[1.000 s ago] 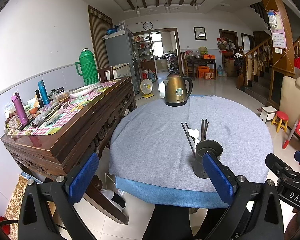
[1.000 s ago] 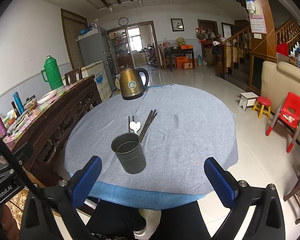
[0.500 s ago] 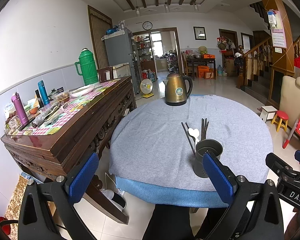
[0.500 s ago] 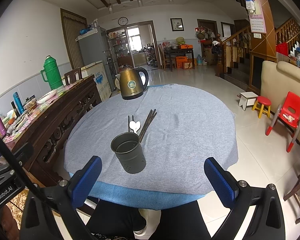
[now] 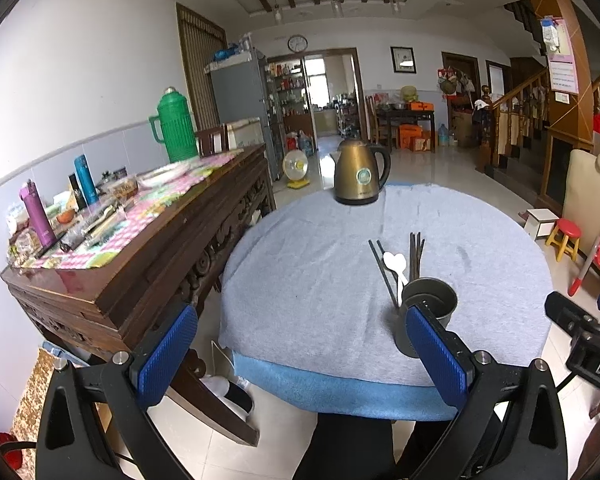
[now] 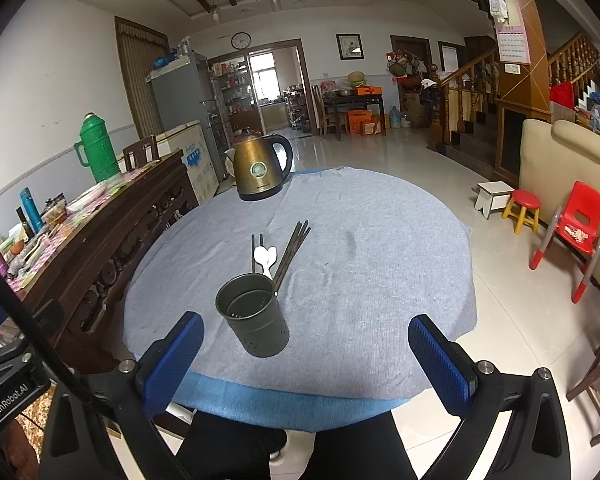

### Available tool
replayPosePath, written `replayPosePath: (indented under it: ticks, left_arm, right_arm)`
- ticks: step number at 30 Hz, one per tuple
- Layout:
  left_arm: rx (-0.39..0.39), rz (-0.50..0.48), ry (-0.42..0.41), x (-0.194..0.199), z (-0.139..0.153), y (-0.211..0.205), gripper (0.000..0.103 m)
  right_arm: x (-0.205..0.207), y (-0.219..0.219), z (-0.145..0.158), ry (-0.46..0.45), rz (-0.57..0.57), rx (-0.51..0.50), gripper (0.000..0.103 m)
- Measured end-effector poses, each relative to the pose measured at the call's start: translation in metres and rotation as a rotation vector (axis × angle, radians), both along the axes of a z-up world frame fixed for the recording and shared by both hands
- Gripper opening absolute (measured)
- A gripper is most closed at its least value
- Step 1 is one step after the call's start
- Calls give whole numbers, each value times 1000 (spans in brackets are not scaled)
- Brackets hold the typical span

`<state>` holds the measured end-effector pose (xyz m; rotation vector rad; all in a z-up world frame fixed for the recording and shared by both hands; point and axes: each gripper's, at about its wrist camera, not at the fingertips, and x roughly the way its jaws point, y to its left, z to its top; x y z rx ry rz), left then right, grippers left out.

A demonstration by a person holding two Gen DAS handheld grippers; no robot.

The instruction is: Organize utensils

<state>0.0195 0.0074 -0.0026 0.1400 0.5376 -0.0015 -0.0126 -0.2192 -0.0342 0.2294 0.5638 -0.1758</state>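
Observation:
A dark metal utensil holder point(image 6: 254, 314) stands upright and empty on the round grey-clothed table point(image 6: 380, 280); it also shows in the left wrist view point(image 5: 430, 308), partly behind my left gripper's right finger. Just behind it lie a white spoon point(image 6: 266, 258), a pair of dark chopsticks point(image 6: 257, 252) to its left and several brown chopsticks point(image 6: 294, 246) to its right. My left gripper point(image 5: 300, 354) and my right gripper point(image 6: 310, 354) are both open and empty, held before the table's near edge.
A brass electric kettle point(image 6: 258, 170) stands at the table's far side. A dark wooden sideboard point(image 5: 140, 240) with flasks and clutter runs along the left. Red plastic chairs and stools point(image 6: 572, 228) stand on the floor at right.

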Motion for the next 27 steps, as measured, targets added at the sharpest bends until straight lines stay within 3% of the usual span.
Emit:
replayPosePath:
  ticks: [6,11,19,22,27]
  left_arm:
    - [-32,2,66,43,-11,13,103]
    - [-91,-24,175,107,-25,21,103]
    - [-102,-78,358,216,-74,7,103]
    - [-115,-87,396,253,-89,3,95]
    - [-170,-115,504,322,-116,-8,66]
  right_arm:
    - [36,-25,1,44,-25,30,103]
    - [89,-57,-5,116,-11,106,103]
    - [206,-106,-56,306,79,329,99]
    - [254,-120,-76,351,108,410,91]
    - [340,-131,-106,424,159,481,72]
